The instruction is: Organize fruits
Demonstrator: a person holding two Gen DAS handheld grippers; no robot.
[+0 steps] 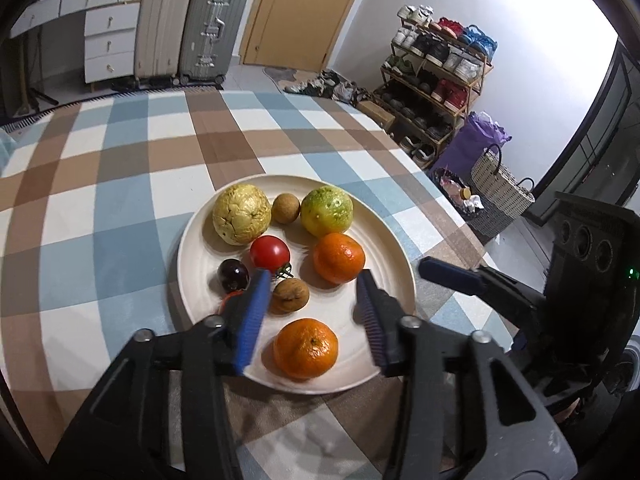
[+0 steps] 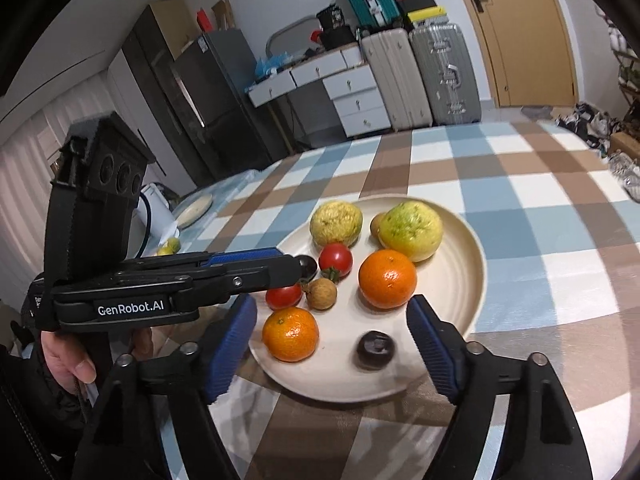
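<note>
we hold our left gripper (image 1: 312, 280) over the near side of the cream plate (image 1: 394, 248), its blue pads apart with nothing pressed between them; our right gripper (image 2: 332, 308) hangs over the same plate, jaws wide and empty; the fruits all lie on the plate on the checked tablecloth (image 1: 120, 168): two oranges, two yellow-green fruits, tomatoes, a walnut (image 1: 291, 295) and a dark plum (image 2: 375, 350).

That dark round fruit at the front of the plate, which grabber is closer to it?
Right. The dark fruit lies on the plate just ahead of the open right gripper, between its two fingers. The left gripper reaches in over the plate's far left side, beyond the small tomatoes.
</note>
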